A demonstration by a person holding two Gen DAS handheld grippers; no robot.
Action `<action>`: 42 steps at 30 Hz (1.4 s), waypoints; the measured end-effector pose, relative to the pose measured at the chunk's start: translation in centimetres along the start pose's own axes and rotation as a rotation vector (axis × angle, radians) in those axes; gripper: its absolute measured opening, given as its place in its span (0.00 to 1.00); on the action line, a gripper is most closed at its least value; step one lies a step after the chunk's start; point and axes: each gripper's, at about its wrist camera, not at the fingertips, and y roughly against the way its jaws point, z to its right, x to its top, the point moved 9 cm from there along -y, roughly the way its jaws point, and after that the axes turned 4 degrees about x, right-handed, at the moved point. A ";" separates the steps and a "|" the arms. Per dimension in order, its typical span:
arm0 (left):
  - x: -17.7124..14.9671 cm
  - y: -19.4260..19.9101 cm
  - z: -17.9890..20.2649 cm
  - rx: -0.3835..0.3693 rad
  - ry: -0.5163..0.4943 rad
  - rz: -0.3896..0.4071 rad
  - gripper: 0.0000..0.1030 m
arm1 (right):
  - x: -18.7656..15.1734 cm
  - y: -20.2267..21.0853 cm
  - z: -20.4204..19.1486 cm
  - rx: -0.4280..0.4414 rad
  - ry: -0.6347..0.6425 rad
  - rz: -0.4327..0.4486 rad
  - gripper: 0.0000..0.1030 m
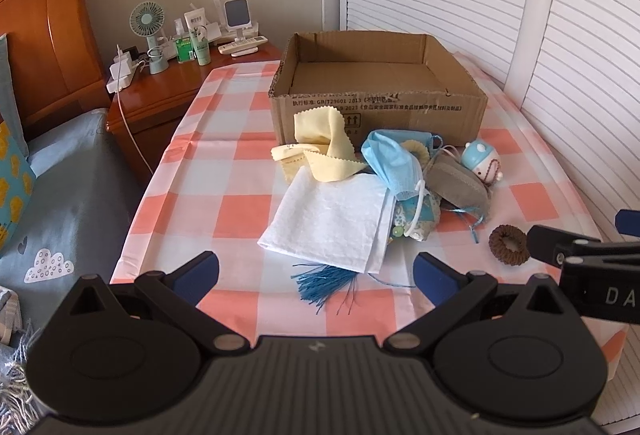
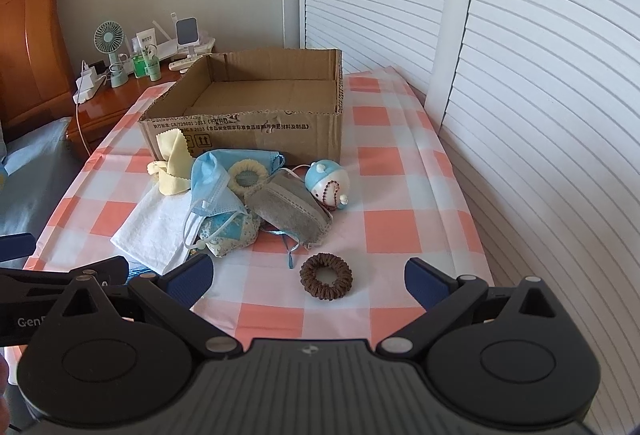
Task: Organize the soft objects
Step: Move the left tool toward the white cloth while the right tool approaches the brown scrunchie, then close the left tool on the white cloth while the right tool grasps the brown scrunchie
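Note:
An open cardboard box (image 1: 378, 107) (image 2: 256, 127) stands at the back of the checked table. In front of it lies a pile: yellow cloths (image 1: 320, 151) (image 2: 173, 163), a white cloth (image 1: 332, 219) (image 2: 156, 227), a blue face mask (image 1: 394, 163) (image 2: 212, 183), a grey mask (image 1: 456, 185) (image 2: 292, 211), a patterned pouch (image 2: 230, 233), a yellow scrunchie (image 2: 245, 177) and a blue-white toy (image 1: 480, 161) (image 2: 326, 185). A brown scrunchie (image 1: 509, 245) (image 2: 326, 276) lies apart. My left gripper (image 1: 316, 271) is open above a blue tassel (image 1: 326, 281). My right gripper (image 2: 308, 279) is open around the brown scrunchie.
A wooden nightstand (image 1: 160, 91) at the back left holds a fan (image 1: 148, 23), bottles and chargers. A bed (image 1: 60, 203) lies left of the table. White louvred doors (image 2: 540, 95) run along the right side. The right gripper shows at the right edge of the left wrist view (image 1: 580, 255).

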 end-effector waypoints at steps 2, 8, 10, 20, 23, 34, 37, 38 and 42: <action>0.1 0.0 -0.2 -0.007 0.002 0.007 0.99 | 0.1 0.0 -0.1 0.006 0.000 0.004 1.00; 0.4 -0.3 -0.3 -0.047 -0.007 0.029 0.99 | 0.4 -0.3 -0.4 0.043 0.021 0.026 1.00; 0.5 -0.5 -0.3 -0.065 -0.012 0.035 0.99 | 0.6 -0.5 -0.4 0.050 0.030 0.036 1.00; 0.5 -2.3 -0.4 -0.098 -0.050 0.055 0.99 | -0.5 -4.1 1.4 0.027 0.120 0.044 1.00; 0.1 -3.0 -0.4 -0.124 -0.050 0.049 0.99 | -2.2 -6.2 2.0 -0.002 0.158 -0.018 1.00; -1.1 -6.3 -0.6 -0.173 -0.034 -0.009 0.99 | -3.7 -11.1 2.6 0.015 0.132 -0.090 1.00; -1.1 -7.0 -0.5 -0.187 -0.038 -0.020 0.99 | -3.3 -11.6 2.6 0.018 0.139 -0.075 1.00; -1.1 -7.2 -0.5 -0.187 -0.041 -0.024 0.99 | -3.2 -11.8 2.8 0.021 0.130 -0.074 1.00; -0.9 -8.1 -0.4 -0.189 -0.059 -0.032 0.99 | -3.1 -11.9 3.4 0.034 0.125 -0.058 1.00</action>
